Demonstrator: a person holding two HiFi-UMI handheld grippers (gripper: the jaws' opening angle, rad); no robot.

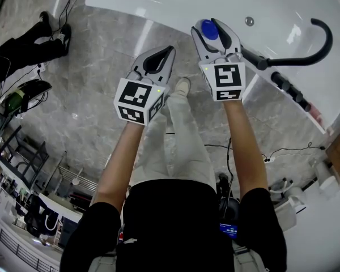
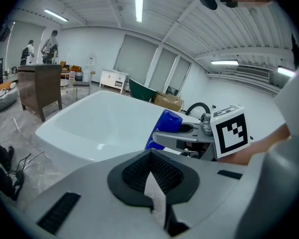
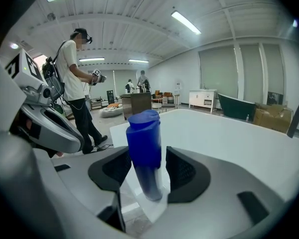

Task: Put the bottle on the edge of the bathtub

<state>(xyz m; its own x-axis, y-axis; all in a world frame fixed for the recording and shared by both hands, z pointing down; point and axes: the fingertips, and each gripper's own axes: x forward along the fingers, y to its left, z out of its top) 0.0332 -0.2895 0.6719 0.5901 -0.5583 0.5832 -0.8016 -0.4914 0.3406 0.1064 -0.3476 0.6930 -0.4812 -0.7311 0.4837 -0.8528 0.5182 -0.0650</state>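
Head view: only the blue cap of the bottle [image 1: 209,30] shows. Its body is hidden under the right gripper [image 1: 212,23].
Left gripper view: the bottle's lower part is cut off by the right gripper's finger.
Right gripper view: the bottle shows whole, upright on the near edge of the bathtub [image 3: 229,133], with its base blurred. The jaws stand wide on either side of it. There is a clear gap at the pad on the view's right. The other pad is close, and contact there is hard to make out. No squeeze on the bottle.
Left gripper [image 2: 150,153]: the jaws are closed together with nothing between them. It is held just off the tub's near edge, above the grey marble floor [image 1: 85,118].
A black curved faucet [image 1: 322,35] sits on the tub's right edge and shows fully only in the head view.
A standing person [image 3: 74,68] shows only in the right gripper view, beyond the tub's far edge.
A wooden cabinet [image 2: 39,86] shows only in the left gripper view.
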